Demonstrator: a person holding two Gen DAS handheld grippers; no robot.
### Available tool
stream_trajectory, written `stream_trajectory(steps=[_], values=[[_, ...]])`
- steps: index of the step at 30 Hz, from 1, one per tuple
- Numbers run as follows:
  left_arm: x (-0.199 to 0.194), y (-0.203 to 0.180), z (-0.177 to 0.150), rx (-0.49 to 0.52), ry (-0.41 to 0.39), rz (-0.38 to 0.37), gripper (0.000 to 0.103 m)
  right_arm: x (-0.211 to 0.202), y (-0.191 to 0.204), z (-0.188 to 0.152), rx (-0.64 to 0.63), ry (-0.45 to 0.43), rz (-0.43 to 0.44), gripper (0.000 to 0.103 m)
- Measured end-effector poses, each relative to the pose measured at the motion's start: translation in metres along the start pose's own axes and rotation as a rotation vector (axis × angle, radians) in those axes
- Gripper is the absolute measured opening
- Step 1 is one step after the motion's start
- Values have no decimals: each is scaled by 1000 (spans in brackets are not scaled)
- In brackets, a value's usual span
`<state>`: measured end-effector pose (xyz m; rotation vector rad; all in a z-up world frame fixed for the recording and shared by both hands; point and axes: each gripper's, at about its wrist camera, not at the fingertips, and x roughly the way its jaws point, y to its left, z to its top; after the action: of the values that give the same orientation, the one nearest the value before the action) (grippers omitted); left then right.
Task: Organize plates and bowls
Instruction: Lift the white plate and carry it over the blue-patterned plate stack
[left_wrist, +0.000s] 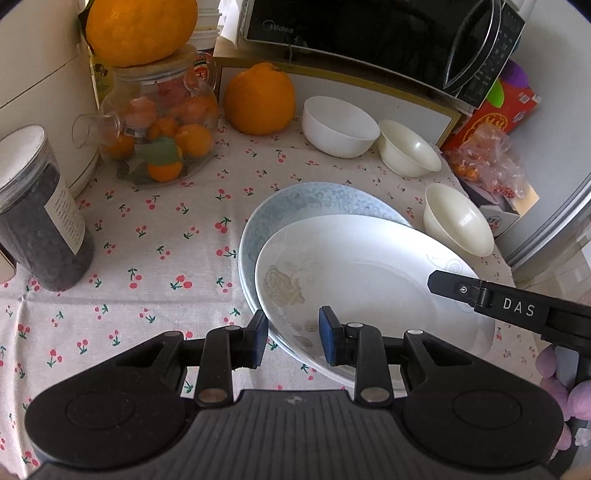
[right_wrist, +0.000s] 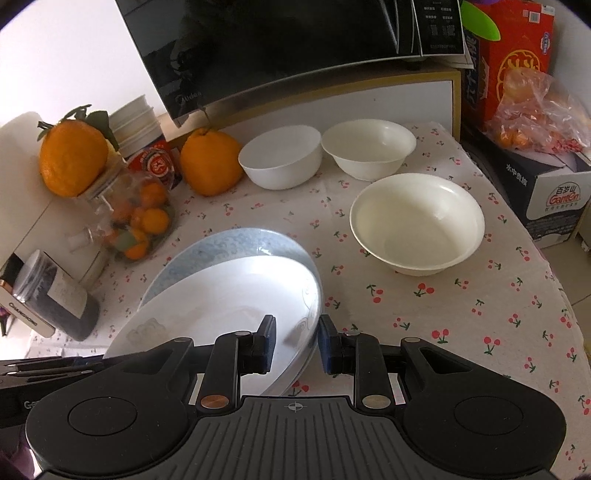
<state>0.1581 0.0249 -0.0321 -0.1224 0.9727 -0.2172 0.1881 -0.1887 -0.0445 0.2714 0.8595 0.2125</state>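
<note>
Here both tools (left_wrist: 293, 339) (right_wrist: 297, 343) pinch the white plate (left_wrist: 369, 280), angled downward.

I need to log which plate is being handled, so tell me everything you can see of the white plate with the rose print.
The white plate is round, shallow and glossy, apparently ceramic, with a faint beige rose printed on its near-left inner wall and pale swirls by the opposite rim. It is empty. It lies tilted, overlapping the blue patterned plate beneath it. The left gripper straddles its rim on one side, the right gripper on the other, each with fingers closed on the rim.
</note>
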Motion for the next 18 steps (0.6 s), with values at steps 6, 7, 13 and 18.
stream_trajectory(steps=[6,7,13,18], values=[[2,-2,0,26,-8,34,27,5,5,-3,-30,7,-14,24],[3,-2,0,30,-8,39,27,5,6,-4,-36,8,-18,24],[3,-3,0,48,-11,47,27,7,10,-5,-79,4,-41,24],[7,-1,-1,40,1,47,27,8,16,-8,-124,0,-67,24]])
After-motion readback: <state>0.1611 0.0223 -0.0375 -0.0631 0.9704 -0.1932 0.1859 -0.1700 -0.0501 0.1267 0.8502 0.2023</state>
